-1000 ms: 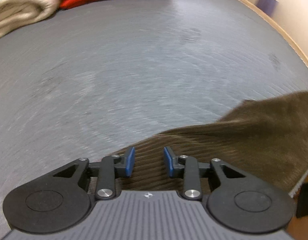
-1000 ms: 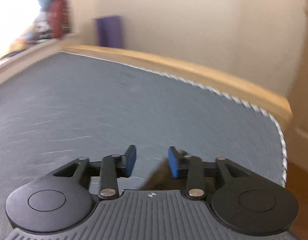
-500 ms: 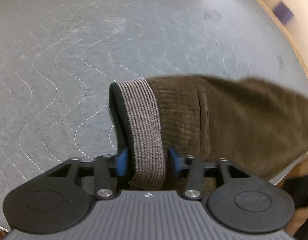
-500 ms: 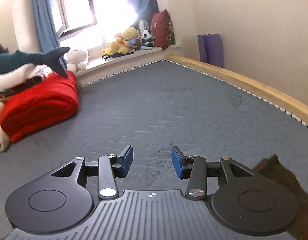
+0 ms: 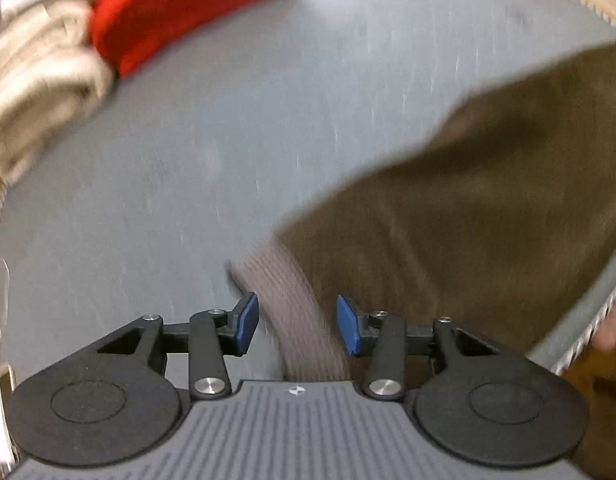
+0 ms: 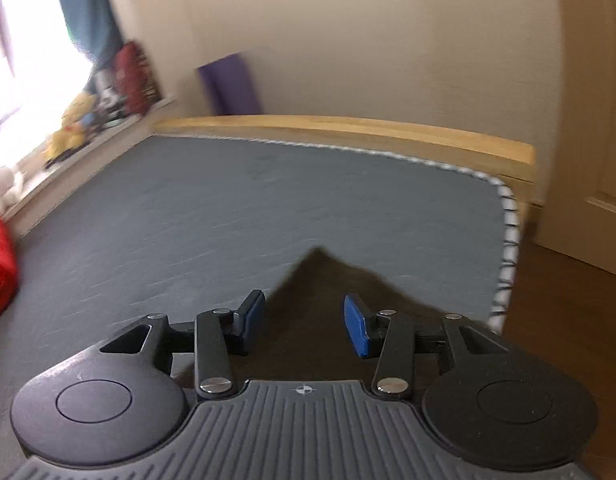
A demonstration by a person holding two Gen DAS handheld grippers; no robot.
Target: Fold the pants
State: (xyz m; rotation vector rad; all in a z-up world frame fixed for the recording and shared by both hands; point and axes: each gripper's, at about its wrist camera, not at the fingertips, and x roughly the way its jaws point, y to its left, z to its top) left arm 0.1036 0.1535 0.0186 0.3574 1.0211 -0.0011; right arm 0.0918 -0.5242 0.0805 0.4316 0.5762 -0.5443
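Two grippers worked over the grey mattress (image 5: pixel 156 184). Brown pants (image 5: pixel 488 200) lay on the mattress toward its near right edge. Their ribbed waistband (image 5: pixel 296 320) ran between the left gripper (image 5: pixel 296 324) jaws, which were opening, pads clear of it. The right gripper (image 6: pixel 304 326) stood partly open above a pants corner (image 6: pixel 320 280), gripping nothing.

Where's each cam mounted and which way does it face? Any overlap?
Left wrist: on the left gripper, jaws opening, looking down at the pants waistband between its fingers.
Right wrist: on the right gripper, open, facing across the mattress toward the wall.
Shared: pants, mattress, red blanket.
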